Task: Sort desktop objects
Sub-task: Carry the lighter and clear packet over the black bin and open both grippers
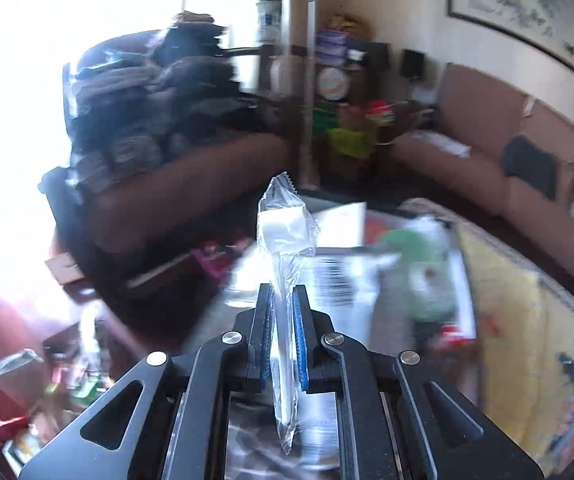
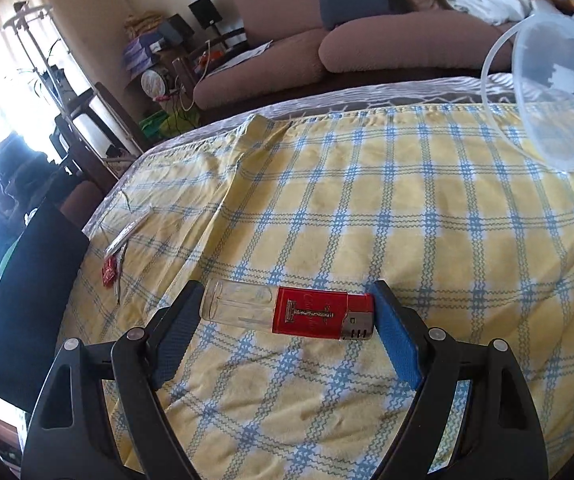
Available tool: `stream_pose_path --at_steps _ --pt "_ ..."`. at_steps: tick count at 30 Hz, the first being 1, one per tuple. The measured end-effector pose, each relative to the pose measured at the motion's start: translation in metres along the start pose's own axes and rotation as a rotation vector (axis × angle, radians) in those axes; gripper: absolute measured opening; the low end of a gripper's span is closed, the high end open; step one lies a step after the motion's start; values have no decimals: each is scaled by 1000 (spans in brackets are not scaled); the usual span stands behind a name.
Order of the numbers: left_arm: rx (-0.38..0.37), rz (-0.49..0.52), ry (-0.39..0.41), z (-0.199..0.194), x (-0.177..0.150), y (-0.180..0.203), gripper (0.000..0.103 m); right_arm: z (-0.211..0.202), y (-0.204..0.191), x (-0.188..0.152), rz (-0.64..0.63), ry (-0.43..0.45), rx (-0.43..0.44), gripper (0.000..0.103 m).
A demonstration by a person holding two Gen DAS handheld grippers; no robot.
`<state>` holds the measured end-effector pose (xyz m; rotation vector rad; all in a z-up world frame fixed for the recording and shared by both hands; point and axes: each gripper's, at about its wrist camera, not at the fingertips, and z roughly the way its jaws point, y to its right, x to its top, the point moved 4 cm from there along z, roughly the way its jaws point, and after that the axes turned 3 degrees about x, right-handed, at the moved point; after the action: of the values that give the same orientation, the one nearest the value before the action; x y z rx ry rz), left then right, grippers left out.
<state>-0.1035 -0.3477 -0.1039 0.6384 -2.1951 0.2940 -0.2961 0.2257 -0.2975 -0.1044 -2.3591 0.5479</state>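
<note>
In the left wrist view my left gripper [image 1: 283,288] is shut on a clear plastic packet [image 1: 287,224] with something white inside. The packet stands upright between the blue pads and sticks out well past the fingertips, in the air over a blurred, cluttered room. In the right wrist view my right gripper [image 2: 287,286] stands wide, with a lighter [image 2: 307,316] lying crosswise between its fingers. The lighter has a clear tank, a red sleeve and a metal head. Its two ends touch the two pads just above the yellow and blue check cloth [image 2: 367,200].
A clear plastic bowl [image 2: 547,100] tilts at the cloth's far right. Near the cloth's left edge lie a long clear wrapped item [image 2: 127,232] and a small red packet [image 2: 109,274]. A black object [image 2: 27,300] stands off the left edge. A brown sofa [image 2: 287,52] runs behind.
</note>
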Motion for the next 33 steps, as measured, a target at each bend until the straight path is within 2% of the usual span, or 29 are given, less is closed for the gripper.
stream_pose_path --at_steps 2,6,8,11,13,15,16,19,21,24,26,29,31,33 --pt "-59 -36 -22 9 -2 -16 9 0 1 0 0 -1 6 82" --pt "-67 24 -70 35 -17 -28 9 0 2 -1 -20 -13 17 82" --pt "-109 45 -127 53 -26 -24 10 0 1 -1 -25 -15 12 82" --pt "-104 62 -172 77 -40 -22 15 3 -3 -2 -60 -28 -32 82" --pt "-81 54 -160 85 -43 -27 16 3 -10 -4 -102 -47 -83 82" --pt "-103 17 -153 88 -43 -33 18 -3 -19 -6 -140 -66 -146 82" --pt "-109 6 -148 87 -44 -35 19 -14 -31 -7 -160 -55 -149 82" --pt "-141 -31 -126 92 -47 -38 19 -52 -85 -6 -182 12 -48 82" --pt "-148 -40 -117 98 -49 -38 18 -65 -150 2 -246 13 75 82" --pt "-135 2 -90 97 -50 -34 18 -63 -240 15 -338 -14 253 82" --pt "-141 -8 -80 97 -52 -35 18 -46 -304 22 -386 -84 307 82" --pt "-172 -34 -75 98 -55 -40 18 -7 -384 24 -444 -216 335 82" --pt "-187 -40 -72 97 -56 -44 18 27 -427 23 -439 -315 377 82" --pt "-194 -47 -71 96 -58 -49 18 57 -448 18 -427 -389 349 82"
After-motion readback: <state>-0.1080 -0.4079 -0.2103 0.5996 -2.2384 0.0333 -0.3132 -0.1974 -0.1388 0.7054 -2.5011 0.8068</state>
